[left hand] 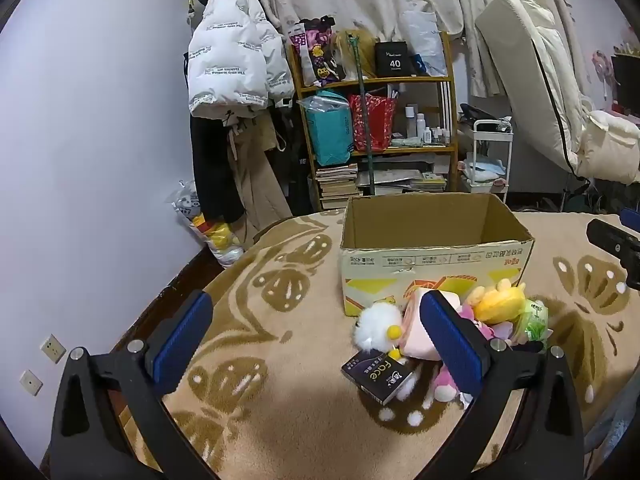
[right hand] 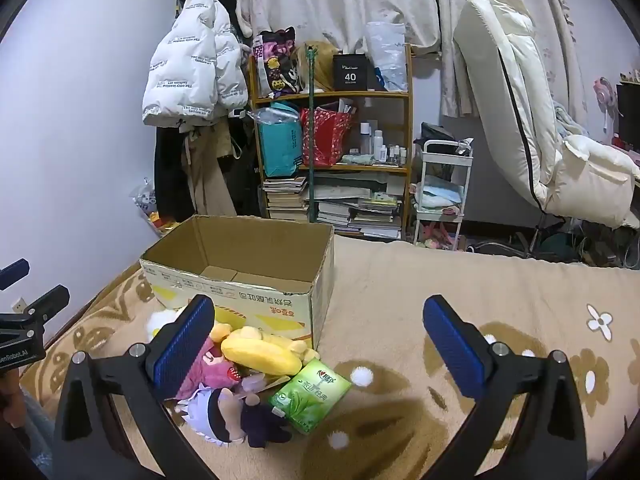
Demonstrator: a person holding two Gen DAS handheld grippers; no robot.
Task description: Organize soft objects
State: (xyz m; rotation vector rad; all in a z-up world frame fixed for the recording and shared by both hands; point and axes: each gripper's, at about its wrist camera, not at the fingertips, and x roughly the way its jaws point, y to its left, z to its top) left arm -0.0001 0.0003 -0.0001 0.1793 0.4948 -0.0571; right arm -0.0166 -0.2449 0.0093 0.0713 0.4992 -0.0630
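An open cardboard box (left hand: 436, 258) (right hand: 240, 280) stands empty on the patterned blanket. In front of it lies a heap of soft toys: a white fluffy toy (left hand: 376, 326), a yellow plush (left hand: 500, 300) (right hand: 260, 350), a pink plush (right hand: 212, 368), a pink soft pack (left hand: 416, 332) and a dark-haired doll (right hand: 232, 416). A black box (left hand: 378, 374) and a green tissue pack (right hand: 310, 398) (left hand: 534, 318) lie among them. My left gripper (left hand: 316, 336) is open and empty, left of the heap. My right gripper (right hand: 320, 344) is open and empty above the heap's right side.
The blanket (right hand: 440, 288) covers a bed against the wall. Behind stand a wooden shelf (left hand: 372, 120) with bags and books, a hanging white jacket (left hand: 228, 48), a white trolley (right hand: 440, 192) and a leaning mattress (right hand: 520, 100).
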